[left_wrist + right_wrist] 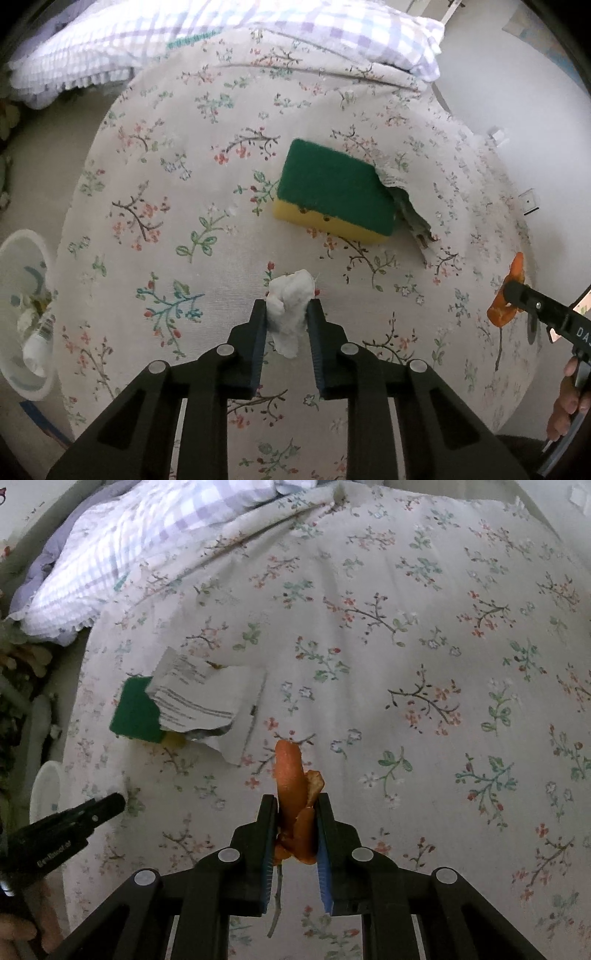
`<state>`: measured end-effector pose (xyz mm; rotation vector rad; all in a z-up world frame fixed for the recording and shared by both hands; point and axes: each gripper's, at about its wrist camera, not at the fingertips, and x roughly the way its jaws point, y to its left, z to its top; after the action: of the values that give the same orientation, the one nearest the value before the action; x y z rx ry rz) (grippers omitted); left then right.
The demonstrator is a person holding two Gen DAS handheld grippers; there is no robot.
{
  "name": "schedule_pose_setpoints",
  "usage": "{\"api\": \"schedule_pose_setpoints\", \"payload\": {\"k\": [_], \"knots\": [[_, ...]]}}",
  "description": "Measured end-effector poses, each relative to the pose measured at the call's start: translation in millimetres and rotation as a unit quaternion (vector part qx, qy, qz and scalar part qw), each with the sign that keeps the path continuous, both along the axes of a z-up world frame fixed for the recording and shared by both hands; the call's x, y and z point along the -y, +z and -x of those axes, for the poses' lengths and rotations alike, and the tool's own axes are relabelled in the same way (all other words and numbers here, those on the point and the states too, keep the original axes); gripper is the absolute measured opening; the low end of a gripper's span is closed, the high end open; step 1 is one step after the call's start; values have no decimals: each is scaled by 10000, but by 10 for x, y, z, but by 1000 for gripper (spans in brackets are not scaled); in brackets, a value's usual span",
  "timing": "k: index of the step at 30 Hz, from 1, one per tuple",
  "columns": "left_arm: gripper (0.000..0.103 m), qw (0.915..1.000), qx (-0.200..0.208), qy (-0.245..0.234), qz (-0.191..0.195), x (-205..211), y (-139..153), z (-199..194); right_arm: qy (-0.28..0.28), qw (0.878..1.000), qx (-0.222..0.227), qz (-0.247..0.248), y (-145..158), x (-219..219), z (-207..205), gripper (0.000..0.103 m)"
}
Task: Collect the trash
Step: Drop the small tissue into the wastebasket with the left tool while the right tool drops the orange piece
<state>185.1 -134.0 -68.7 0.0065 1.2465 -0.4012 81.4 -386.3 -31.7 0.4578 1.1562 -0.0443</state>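
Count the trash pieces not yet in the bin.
3: crumpled tissue in the left gripper, orange peel in the right gripper, torn paper against the sponge. Others may be hidden.

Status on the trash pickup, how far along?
Done: the white bin beside the bed already holds some scraps. In hand: the left hand-held gripper is shut on a crumpled tissue; the right hand-held gripper is shut on an orange peel. Neither is in the bin yet. Left: torn paper and the green-and-yellow sponge it rests against, both on the floral bedspread.
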Motion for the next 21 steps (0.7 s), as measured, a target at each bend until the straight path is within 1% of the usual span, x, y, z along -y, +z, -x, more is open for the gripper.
{"api": "schedule_pose_setpoints", "payload": {"k": [5, 11, 21], "knots": [[23, 9999, 161, 3, 34, -120, 102, 38, 172, 9997, 149, -45, 94, -194, -25, 17], [23, 9994, 331, 113, 84, -416, 231, 103, 478, 9985, 263, -20, 162, -524, -101, 17], [23, 9978, 339, 549, 173, -1041, 264, 113, 917, 9953, 319, -59, 135, -1109, -307, 17]]}}
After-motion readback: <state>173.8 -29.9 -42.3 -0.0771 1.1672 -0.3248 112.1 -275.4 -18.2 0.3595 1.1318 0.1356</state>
